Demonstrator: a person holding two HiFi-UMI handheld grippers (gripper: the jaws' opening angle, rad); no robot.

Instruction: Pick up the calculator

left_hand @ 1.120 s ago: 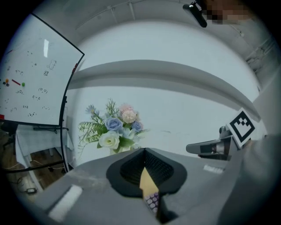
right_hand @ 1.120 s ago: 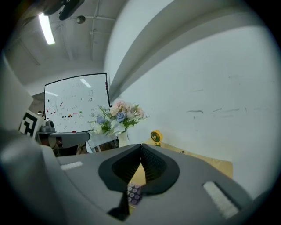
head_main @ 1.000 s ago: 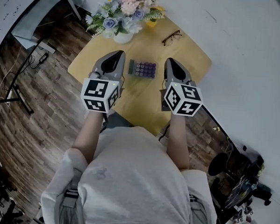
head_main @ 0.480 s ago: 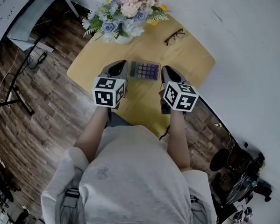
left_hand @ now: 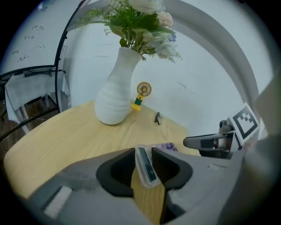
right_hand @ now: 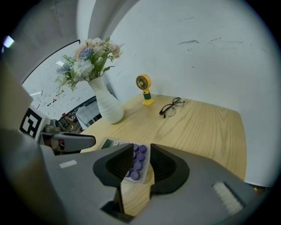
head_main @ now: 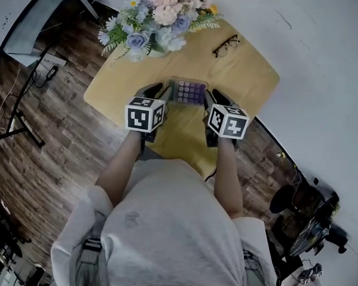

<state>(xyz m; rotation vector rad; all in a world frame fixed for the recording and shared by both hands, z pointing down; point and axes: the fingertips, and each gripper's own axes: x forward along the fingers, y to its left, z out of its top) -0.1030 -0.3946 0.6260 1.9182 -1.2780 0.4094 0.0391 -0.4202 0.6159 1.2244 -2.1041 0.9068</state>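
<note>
**Head view.** A pale wooden table (head_main: 248,74) stands on a dark plank floor (head_main: 53,145), with a white wall at the right. On the table are a vase of flowers (head_main: 154,21), a pair of glasses (head_main: 225,47) and the calculator (head_main: 188,92), which lies flat near the person's edge. The left gripper (head_main: 162,91) sits at the calculator's left end and the right gripper (head_main: 209,96) at its right end. Both slope down towards the tabletop.

**Left gripper view.** The jaws stand apart, having just been opening. The display end of the calculator lies between them. It is close against the right-hand pad and clear of the other, and whether it touches cannot be told. It rests on the table rather than being clamped. Beyond it stand the white vase and a small yellow fan (left_hand: 141,95).

**Right gripper view.** These jaws are likewise parted and have just been opening. The calculator's end with the purple keys (right_hand: 138,160) lies in the gap at their tips and is not pinched by either pad. The glasses lie further back on the table, near the fan.
</note>
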